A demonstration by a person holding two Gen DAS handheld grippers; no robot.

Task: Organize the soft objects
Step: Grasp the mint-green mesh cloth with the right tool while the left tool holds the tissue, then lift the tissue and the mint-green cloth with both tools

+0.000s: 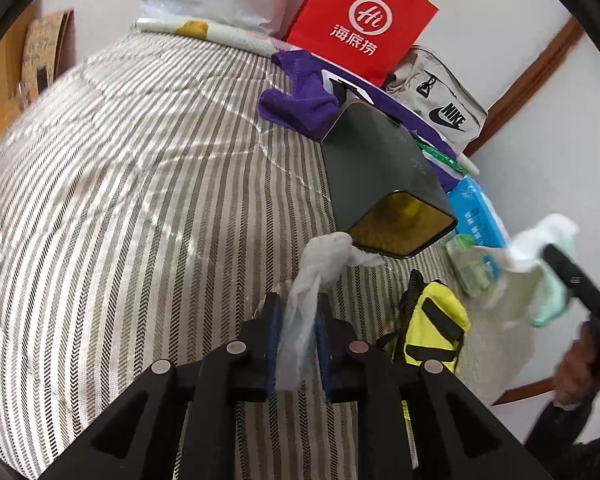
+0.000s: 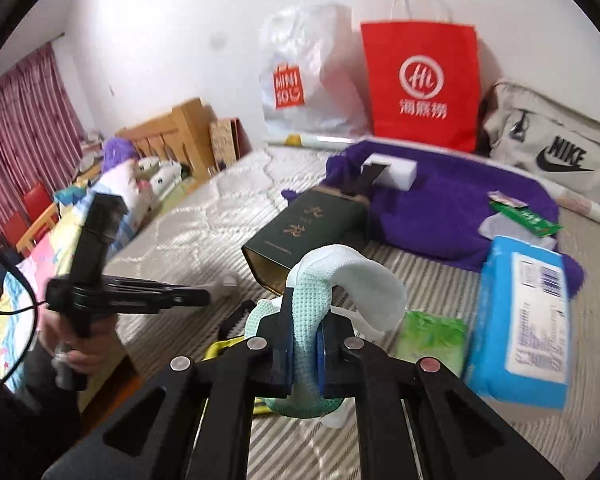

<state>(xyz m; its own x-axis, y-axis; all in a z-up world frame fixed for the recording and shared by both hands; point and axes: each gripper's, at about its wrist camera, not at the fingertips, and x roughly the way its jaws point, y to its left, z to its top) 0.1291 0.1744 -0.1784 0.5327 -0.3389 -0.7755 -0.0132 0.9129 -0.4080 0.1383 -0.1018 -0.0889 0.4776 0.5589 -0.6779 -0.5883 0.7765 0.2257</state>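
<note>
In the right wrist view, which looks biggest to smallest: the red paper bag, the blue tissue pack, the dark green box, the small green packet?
1. red paper bag
2. blue tissue pack, though it is nearer the camera, so true size is unsure
3. dark green box
4. small green packet

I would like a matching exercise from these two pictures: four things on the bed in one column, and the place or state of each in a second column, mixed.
Things:
1. white tissue
2. mint cloth
3. dark green box
4. blue wipes pack

Places or states:
A. lying on its side on the bed, open end toward the cameras
B. clamped in the right claw
C. lying at the right of the right wrist view
D. between the pads of the left claw

Pairs: 1-D, 2-B, 3-A, 4-C
</note>
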